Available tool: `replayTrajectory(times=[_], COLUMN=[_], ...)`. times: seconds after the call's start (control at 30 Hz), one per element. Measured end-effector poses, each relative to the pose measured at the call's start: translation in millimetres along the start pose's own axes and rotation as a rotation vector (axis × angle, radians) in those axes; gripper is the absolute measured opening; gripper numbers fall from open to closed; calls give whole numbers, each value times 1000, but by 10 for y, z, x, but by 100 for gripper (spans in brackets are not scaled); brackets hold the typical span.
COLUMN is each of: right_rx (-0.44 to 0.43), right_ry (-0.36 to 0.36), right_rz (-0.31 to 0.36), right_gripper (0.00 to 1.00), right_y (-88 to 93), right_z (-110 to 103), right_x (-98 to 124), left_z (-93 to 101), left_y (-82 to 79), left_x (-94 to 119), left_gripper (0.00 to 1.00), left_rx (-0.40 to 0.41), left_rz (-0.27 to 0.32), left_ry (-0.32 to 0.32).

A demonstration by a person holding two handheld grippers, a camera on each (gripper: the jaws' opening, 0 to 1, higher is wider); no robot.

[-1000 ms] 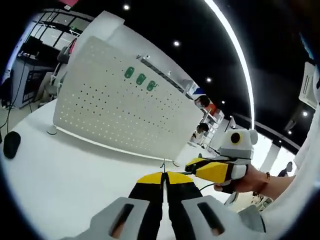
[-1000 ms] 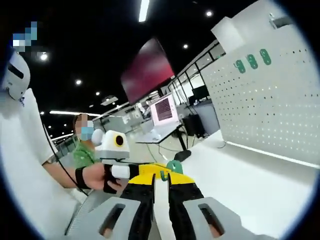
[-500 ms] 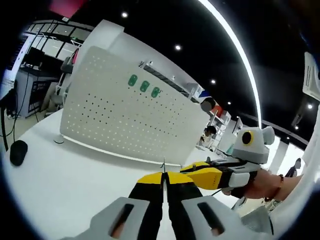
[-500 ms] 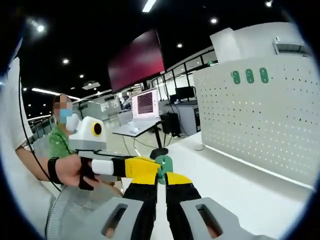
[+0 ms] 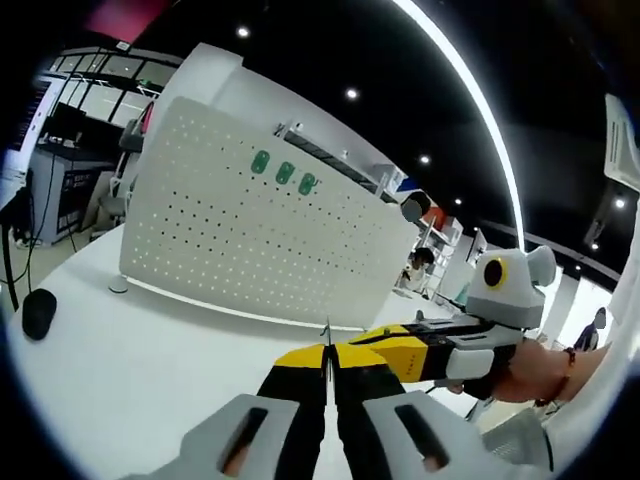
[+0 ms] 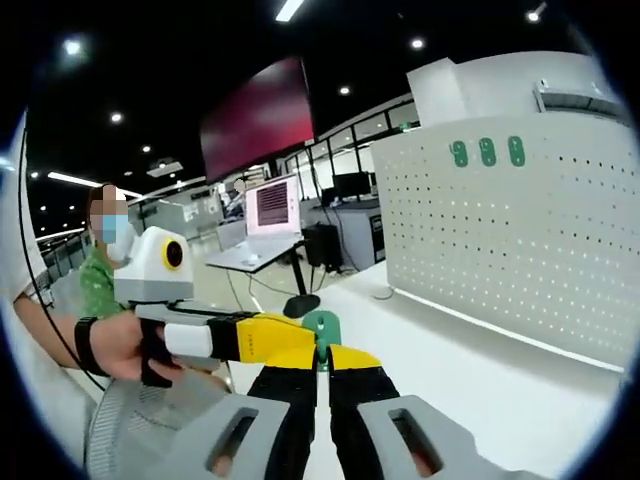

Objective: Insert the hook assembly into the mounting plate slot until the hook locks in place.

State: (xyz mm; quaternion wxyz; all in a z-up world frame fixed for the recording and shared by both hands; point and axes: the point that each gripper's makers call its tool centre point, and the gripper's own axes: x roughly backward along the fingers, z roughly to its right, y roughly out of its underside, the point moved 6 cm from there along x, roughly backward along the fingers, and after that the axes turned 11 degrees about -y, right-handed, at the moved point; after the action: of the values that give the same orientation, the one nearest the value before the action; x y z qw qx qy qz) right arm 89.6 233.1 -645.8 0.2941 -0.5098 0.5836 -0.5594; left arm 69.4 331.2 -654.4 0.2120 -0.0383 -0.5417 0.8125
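Both grippers up over white table (image 5: 130, 380), in front of pegboard (image 5: 250, 250). Right gripper (image 6: 321, 352) clamped on green hook (image 6: 322, 328). Left gripper (image 5: 327, 352) jaws pressed tog. on thin metal piece (image 5: 327, 338). Three green hooks (image 6: 487, 152) near pegboard's top edge.

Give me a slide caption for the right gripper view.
Right gripper pinching a green hook piece, left gripper alongside, white pegboard with three green hook plates standing ahead on the table.
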Motion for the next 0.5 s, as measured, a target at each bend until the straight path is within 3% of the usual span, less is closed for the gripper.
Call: replayTrajectory(times=[0.3,0.5], right_rx=[34,23], right_ry=[24,12], right_rz=[-26,-5], right_gripper=[1,2], right_y=[-20,-42], right_z=[21,31], right_x=[9,16], left_z=[21,-9], left_y=[-13,28], left_x=[-23,-31], left_gripper=[2,2], left_rx=[-8,-6], left_rz=[7,-13], left_ry=[0,-20])
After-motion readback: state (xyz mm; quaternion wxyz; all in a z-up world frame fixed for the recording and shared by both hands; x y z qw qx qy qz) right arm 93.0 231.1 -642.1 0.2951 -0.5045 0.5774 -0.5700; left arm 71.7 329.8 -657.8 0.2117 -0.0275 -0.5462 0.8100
